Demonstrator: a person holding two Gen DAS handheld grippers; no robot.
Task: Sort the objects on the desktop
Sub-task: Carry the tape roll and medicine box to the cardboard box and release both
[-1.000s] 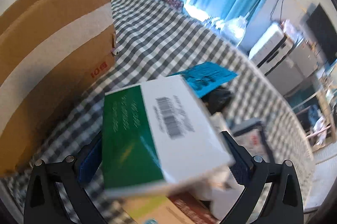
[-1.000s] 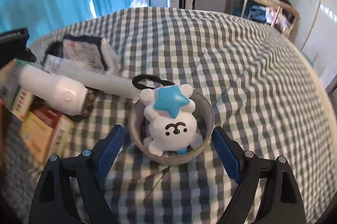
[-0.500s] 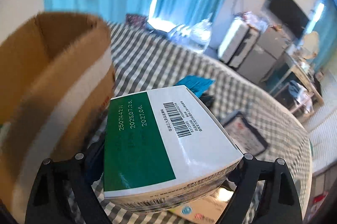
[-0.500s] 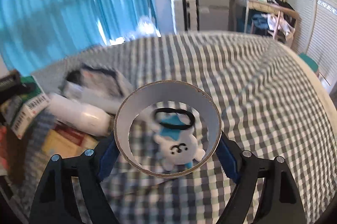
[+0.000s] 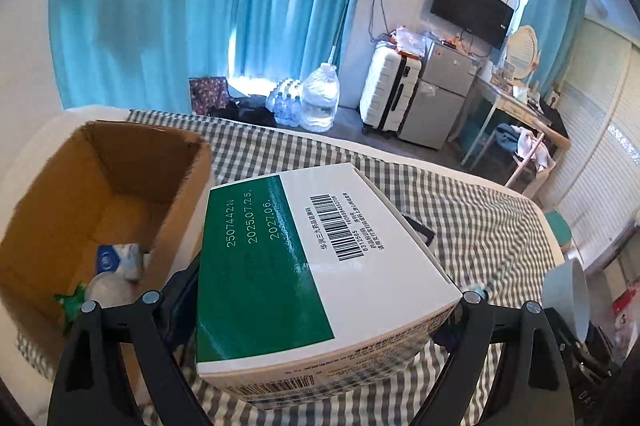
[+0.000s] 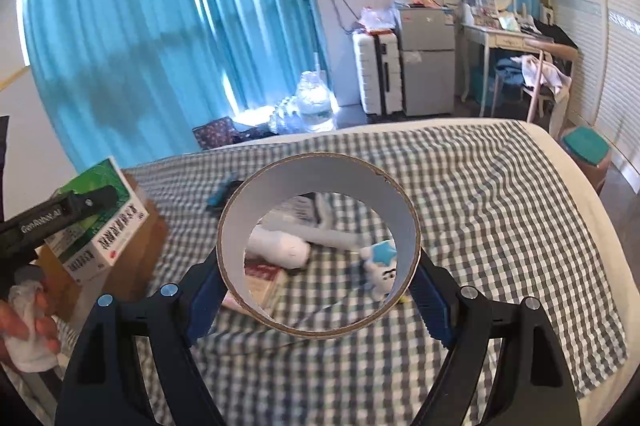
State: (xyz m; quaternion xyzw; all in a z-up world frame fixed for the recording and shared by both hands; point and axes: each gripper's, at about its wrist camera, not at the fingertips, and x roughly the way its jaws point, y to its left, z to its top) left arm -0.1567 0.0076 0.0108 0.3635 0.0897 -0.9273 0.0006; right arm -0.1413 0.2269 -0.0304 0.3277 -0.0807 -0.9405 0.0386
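Left wrist view: green-and-white barcoded box (image 5: 316,266) between jaws, clear of the checked cloth (image 5: 480,222).

The left gripper (image 5: 320,302) is tilted downward and its two black fingers stand wide apart, with the pads pressing on both sides of the green and white box (image 5: 316,266), which it holds above the surface. In the right wrist view the left gripper appears at the left edge, with one black finger (image 6: 80,204) lying across the box. A hand (image 6: 24,310) of the person is under it, holding the handle together with a white cloth. The right gripper (image 6: 318,290) also points downward. Its blue pads (image 6: 434,302) clamp the tape roll (image 6: 318,246) from left and right, and the roll hangs in the air between them
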